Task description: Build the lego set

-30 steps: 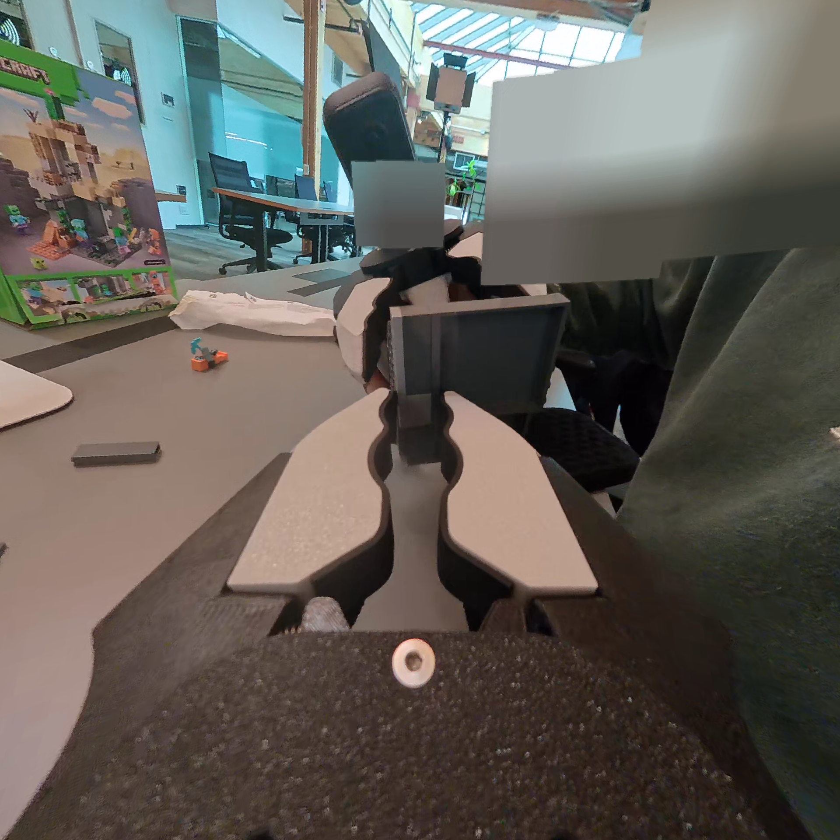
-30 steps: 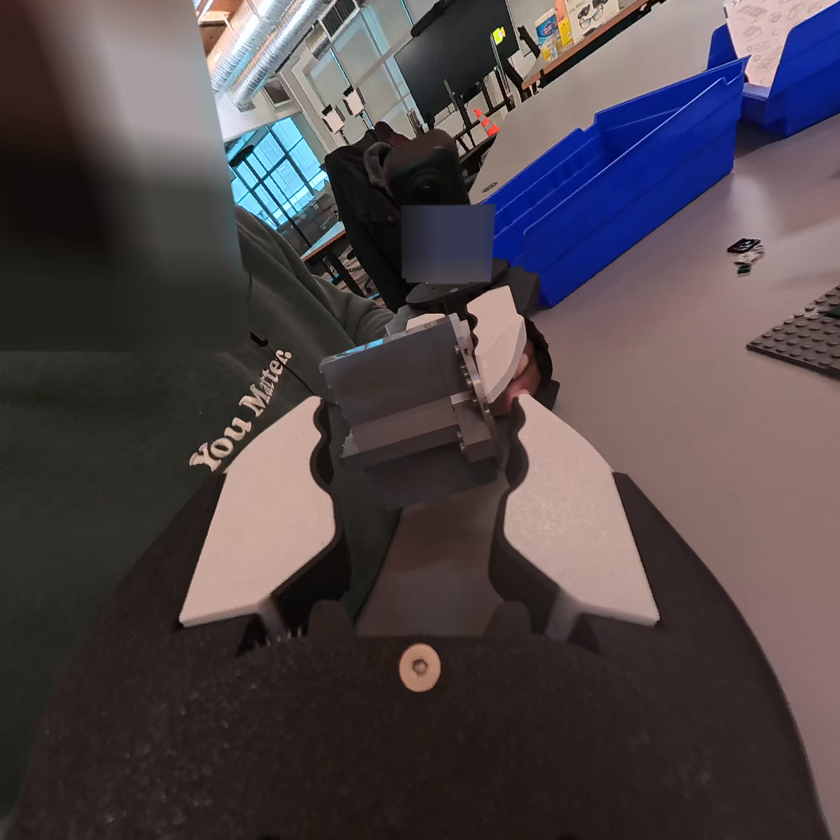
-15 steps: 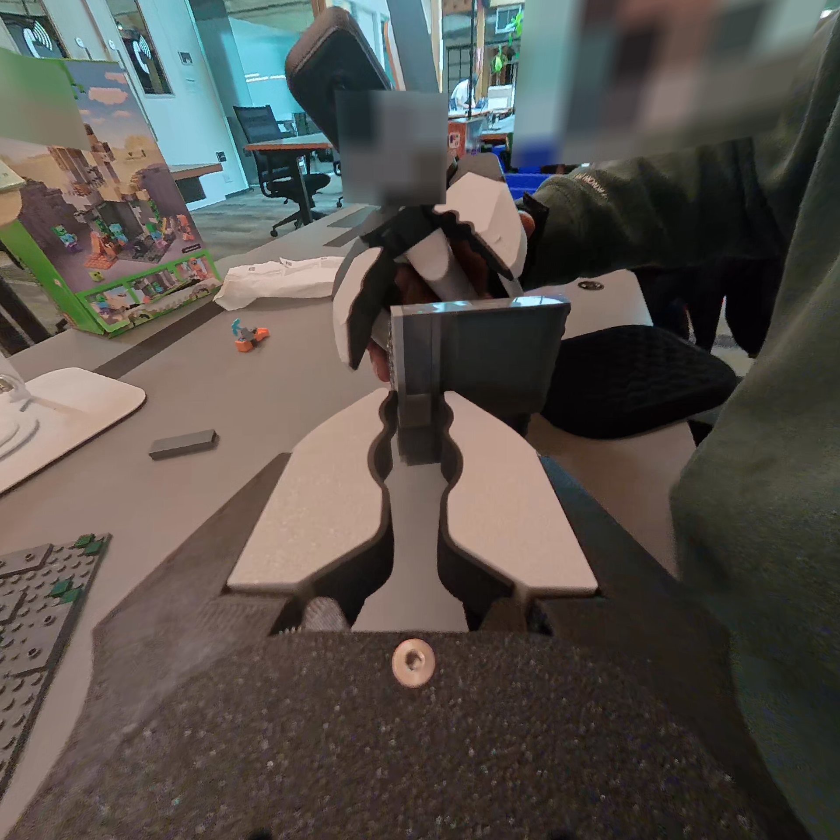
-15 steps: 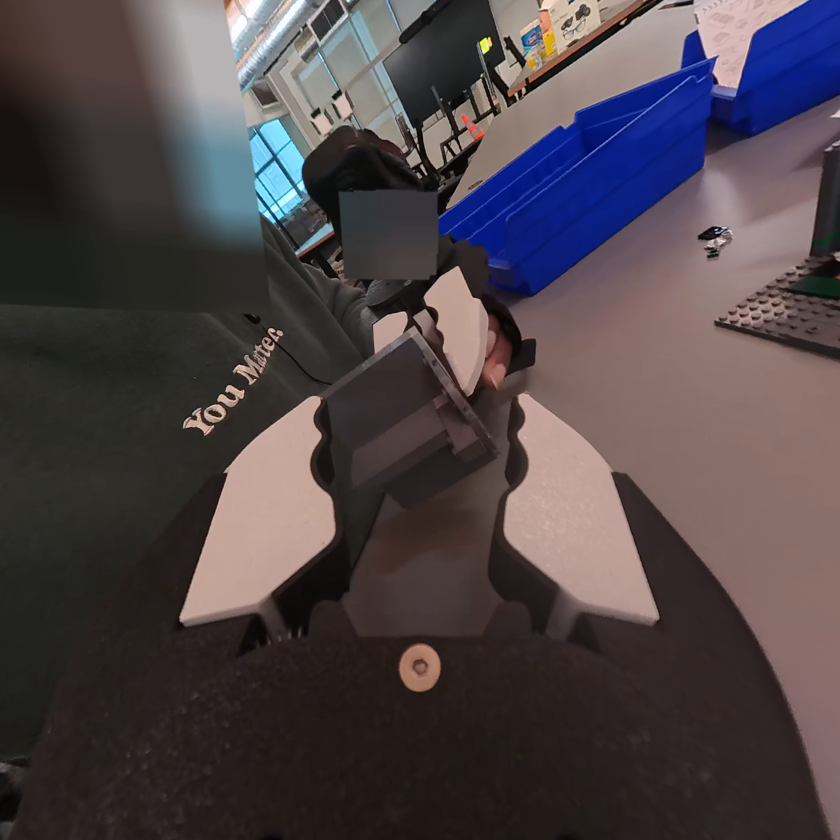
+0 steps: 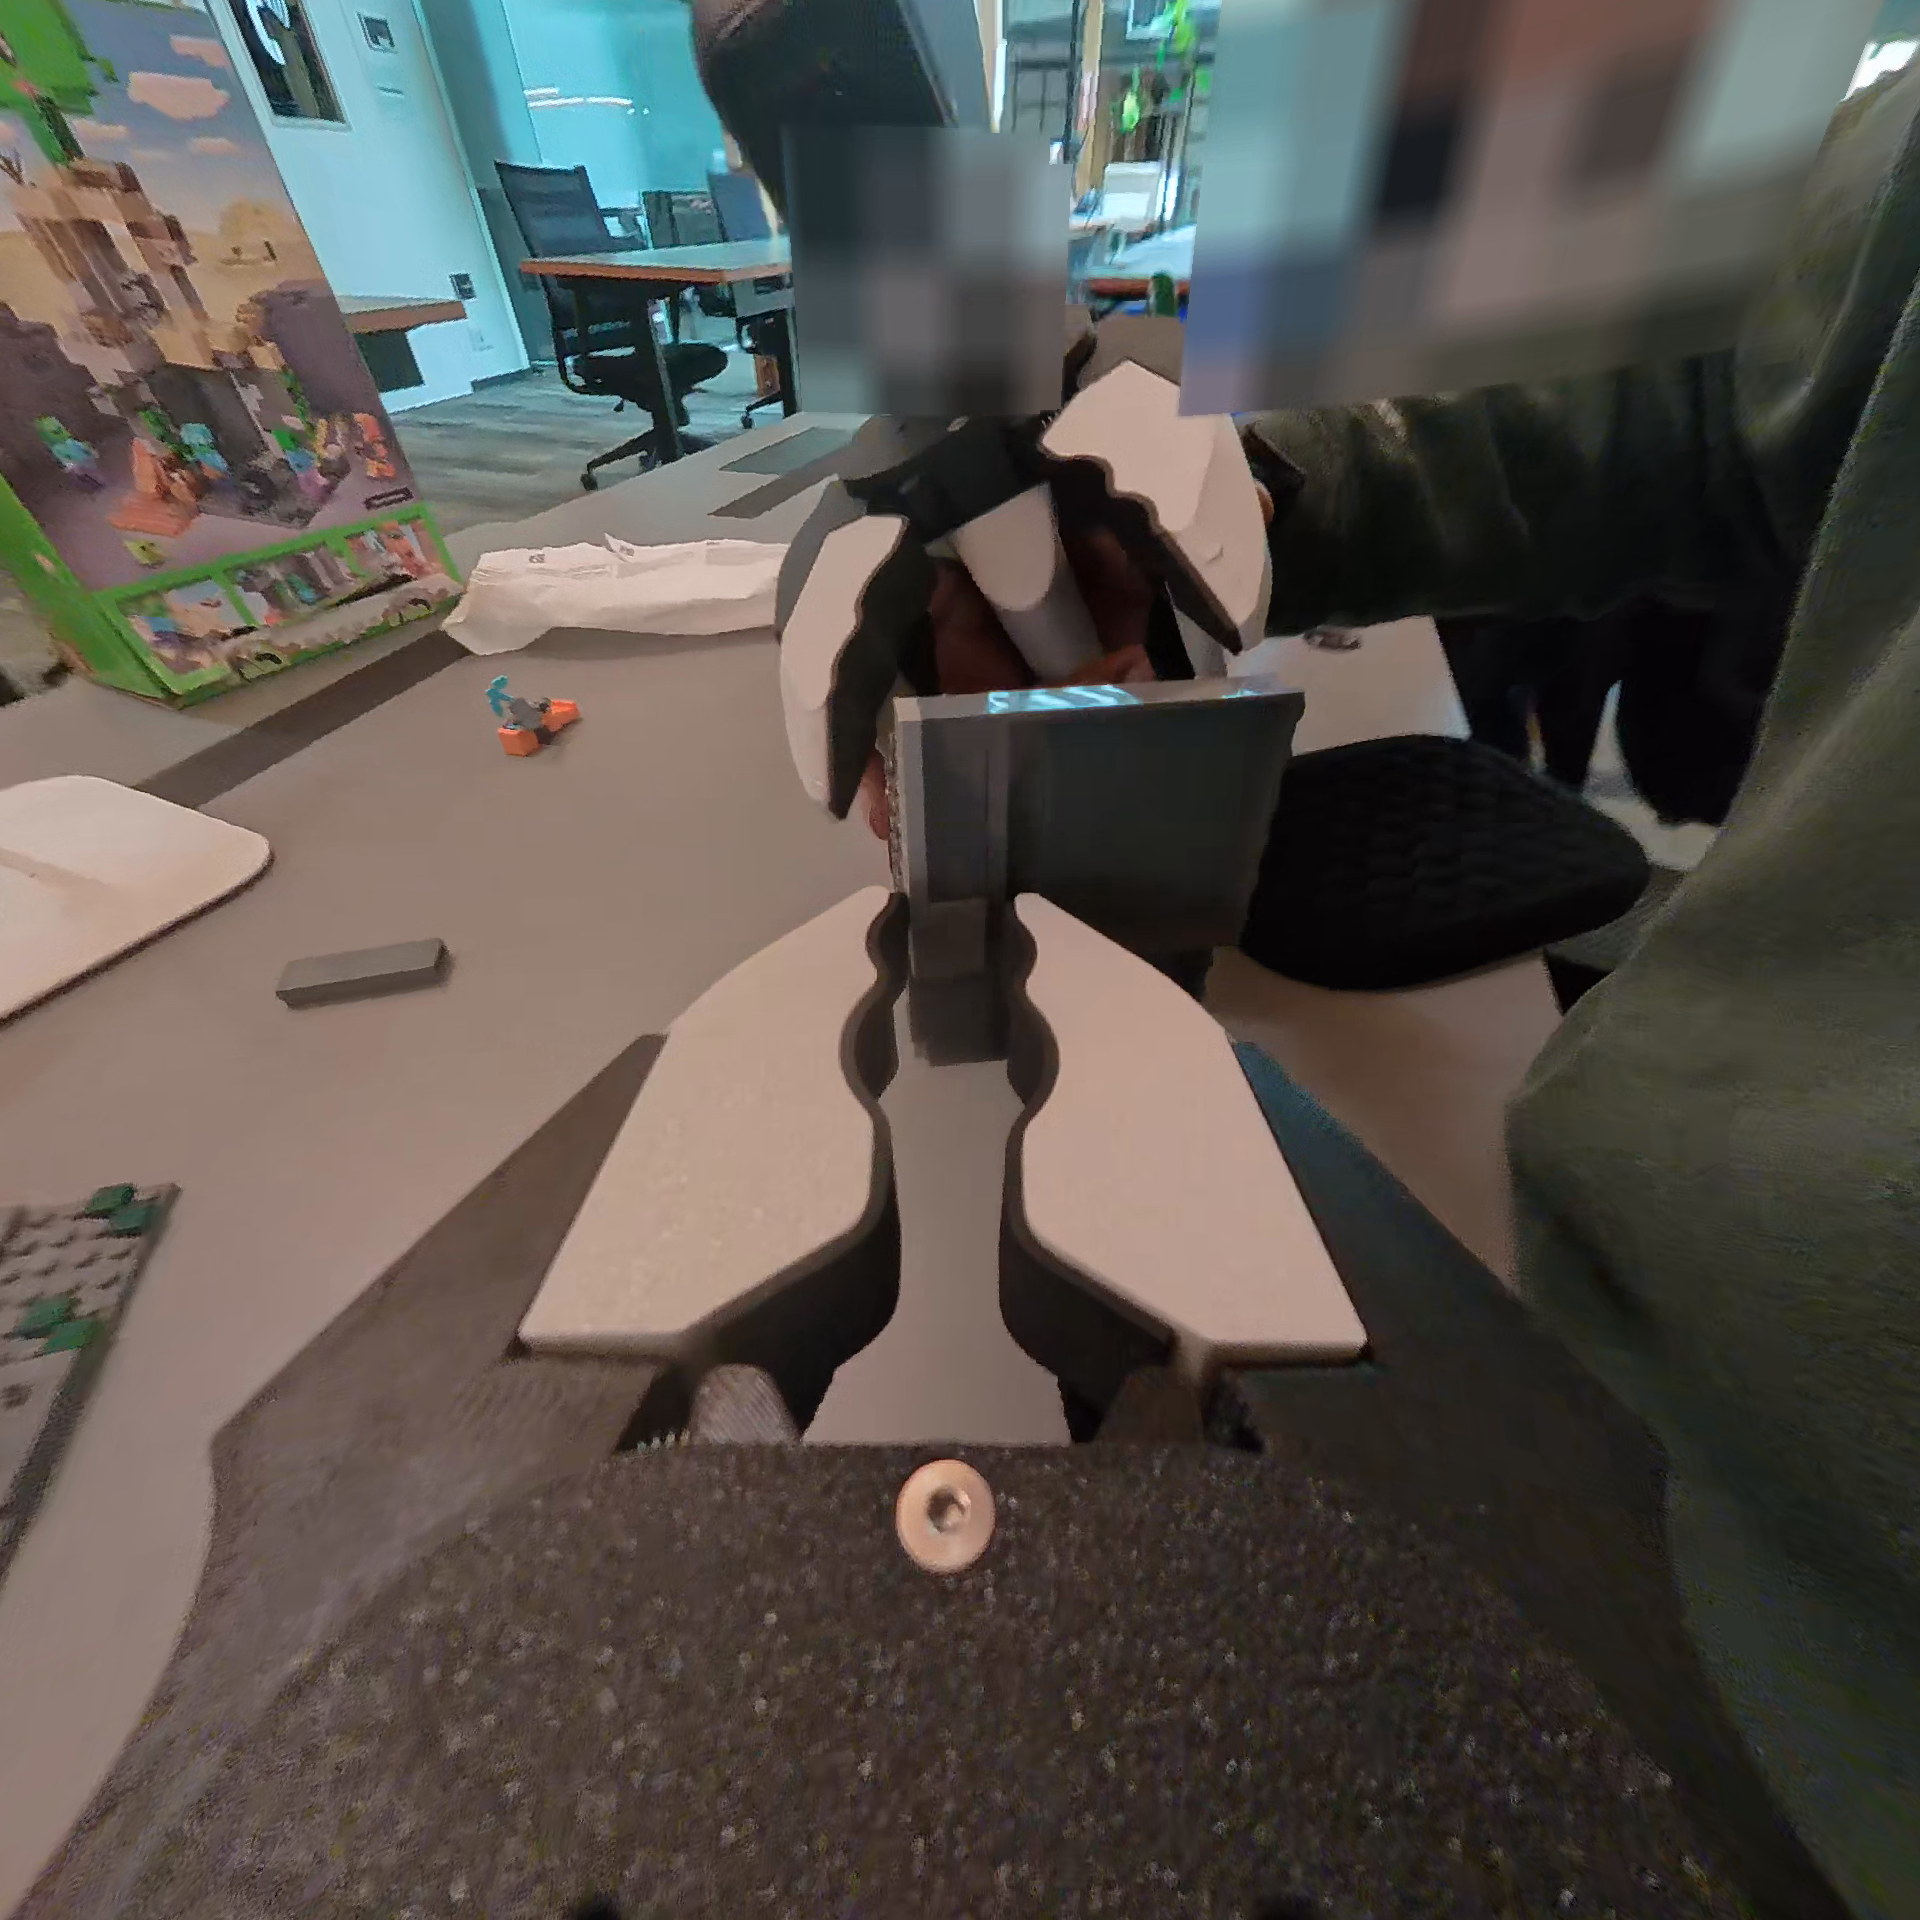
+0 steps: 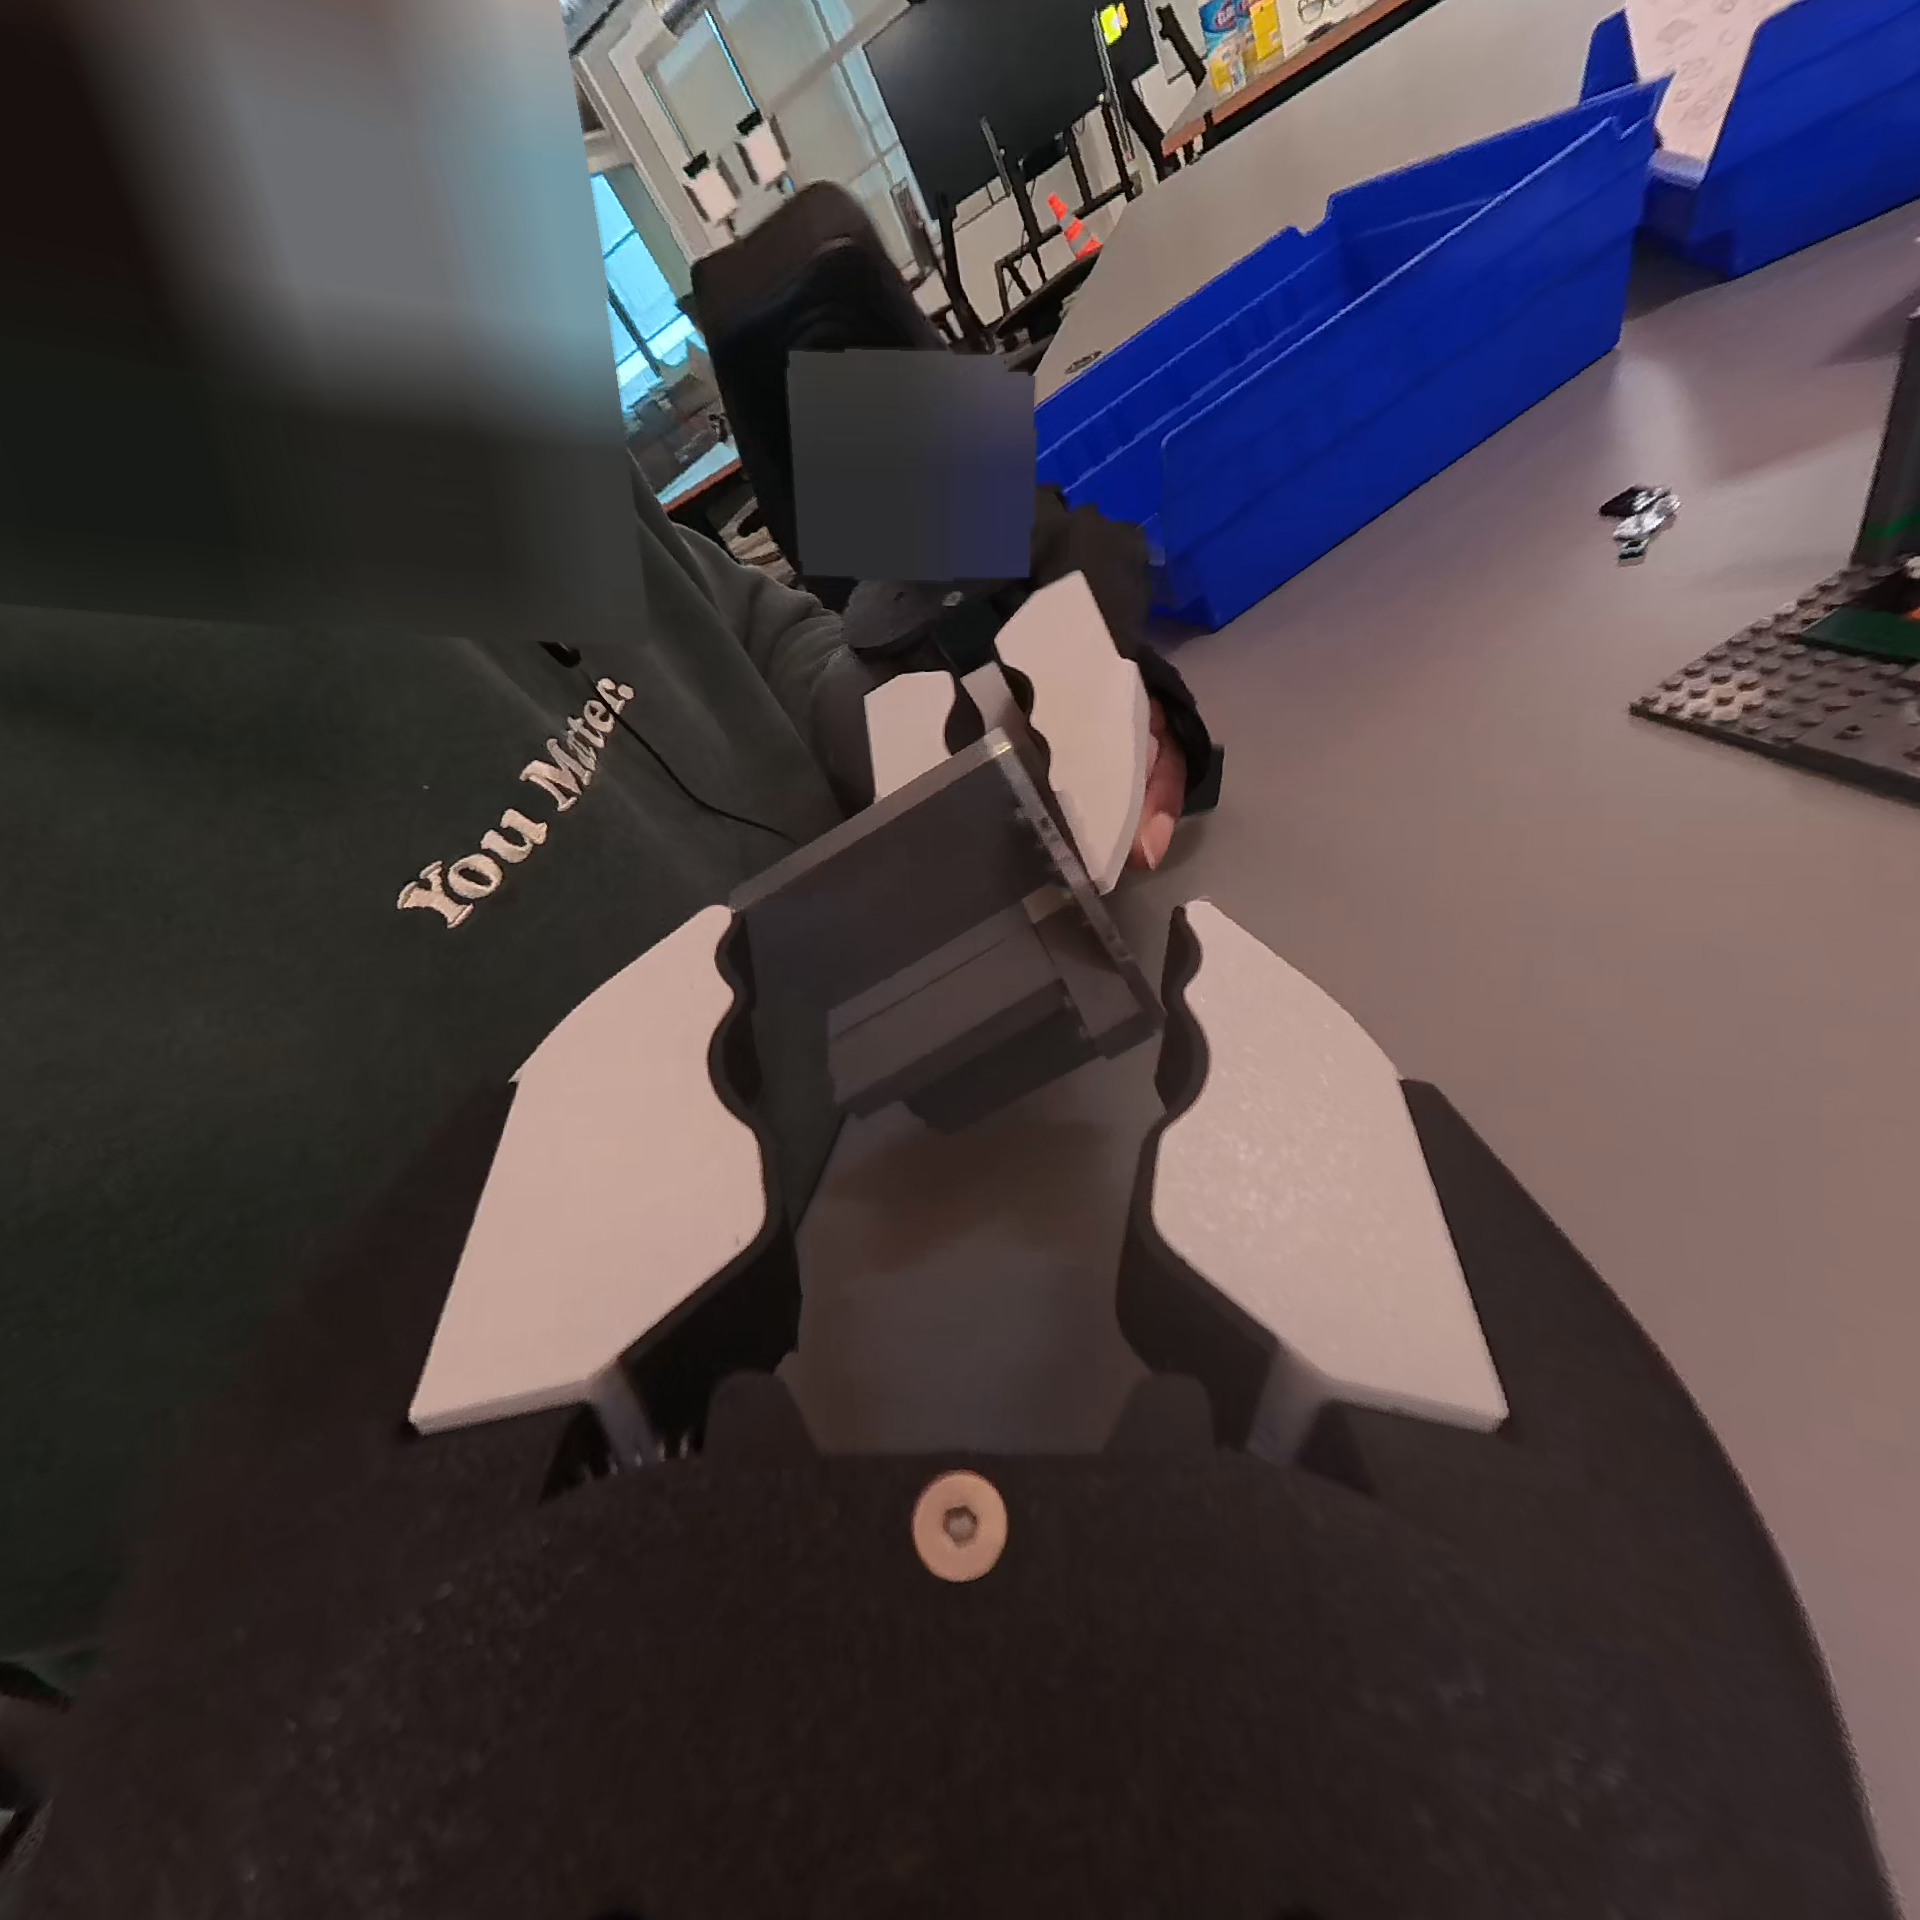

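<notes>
A grey lego assembly is held in the air above the grey table. My left gripper is shut on its narrow lower stem. My right gripper is open, with its jaws wide on either side of the same assembly, which sits tilted between them. One white finger of the left gripper shows behind the assembly in the right wrist view. The right gripper shows behind the assembly in the left wrist view, with a hand on it.
On the left stand a lego box, a white bag, a small orange and teal figure, a loose grey brick and a studded baseplate. Blue bins and another view of a baseplate lie to the right. A person's green sleeve is close by.
The assembly has tipped clockwise in the right wrist view and both views have swung toward the table. The left gripper stays shut on it and the right jaws stay open.
</notes>
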A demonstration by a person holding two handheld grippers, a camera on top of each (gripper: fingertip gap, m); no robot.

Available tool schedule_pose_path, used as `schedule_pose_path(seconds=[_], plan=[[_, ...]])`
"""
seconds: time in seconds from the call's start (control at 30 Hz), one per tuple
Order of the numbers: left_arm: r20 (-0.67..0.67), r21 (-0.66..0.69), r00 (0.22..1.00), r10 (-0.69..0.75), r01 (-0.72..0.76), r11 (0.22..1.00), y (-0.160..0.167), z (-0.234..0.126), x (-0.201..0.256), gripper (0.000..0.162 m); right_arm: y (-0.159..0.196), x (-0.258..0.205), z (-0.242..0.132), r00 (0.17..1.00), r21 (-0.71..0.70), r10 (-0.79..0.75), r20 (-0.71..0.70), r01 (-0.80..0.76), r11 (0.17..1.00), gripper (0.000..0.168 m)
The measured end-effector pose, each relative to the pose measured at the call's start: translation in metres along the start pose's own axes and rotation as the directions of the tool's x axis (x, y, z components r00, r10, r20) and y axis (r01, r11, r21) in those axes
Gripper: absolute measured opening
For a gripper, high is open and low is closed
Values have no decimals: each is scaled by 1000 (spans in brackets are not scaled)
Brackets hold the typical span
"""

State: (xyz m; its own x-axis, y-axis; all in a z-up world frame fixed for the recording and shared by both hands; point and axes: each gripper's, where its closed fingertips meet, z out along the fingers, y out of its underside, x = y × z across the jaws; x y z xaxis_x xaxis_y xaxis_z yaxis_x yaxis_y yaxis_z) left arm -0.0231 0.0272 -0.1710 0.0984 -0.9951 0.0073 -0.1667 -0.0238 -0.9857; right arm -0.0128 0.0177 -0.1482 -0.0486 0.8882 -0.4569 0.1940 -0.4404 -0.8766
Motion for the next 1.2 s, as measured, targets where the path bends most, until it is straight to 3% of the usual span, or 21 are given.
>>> schedule_pose_path(seconds=[0.13,0.3,0.53,1.2], plan=[[-87,91,982,-166,174,980,-8,-7,-5,16,-7,-2,2,997,2,-64,-36,65,998,76],[-168,170,955,-244,272,947,-17,-13,-6,16,-13,-8,12,981,-9,-169,-93,168,986,77],[-175,225,965,-194,231,947,-24,-15,-3,16,-16,-10,17,953,-30,-263,-151,261,965,70],[-170,261,972,-160,201,944,-31,-19,1,16,-19,-16,14,953,14,-276,-125,280,960,68]])
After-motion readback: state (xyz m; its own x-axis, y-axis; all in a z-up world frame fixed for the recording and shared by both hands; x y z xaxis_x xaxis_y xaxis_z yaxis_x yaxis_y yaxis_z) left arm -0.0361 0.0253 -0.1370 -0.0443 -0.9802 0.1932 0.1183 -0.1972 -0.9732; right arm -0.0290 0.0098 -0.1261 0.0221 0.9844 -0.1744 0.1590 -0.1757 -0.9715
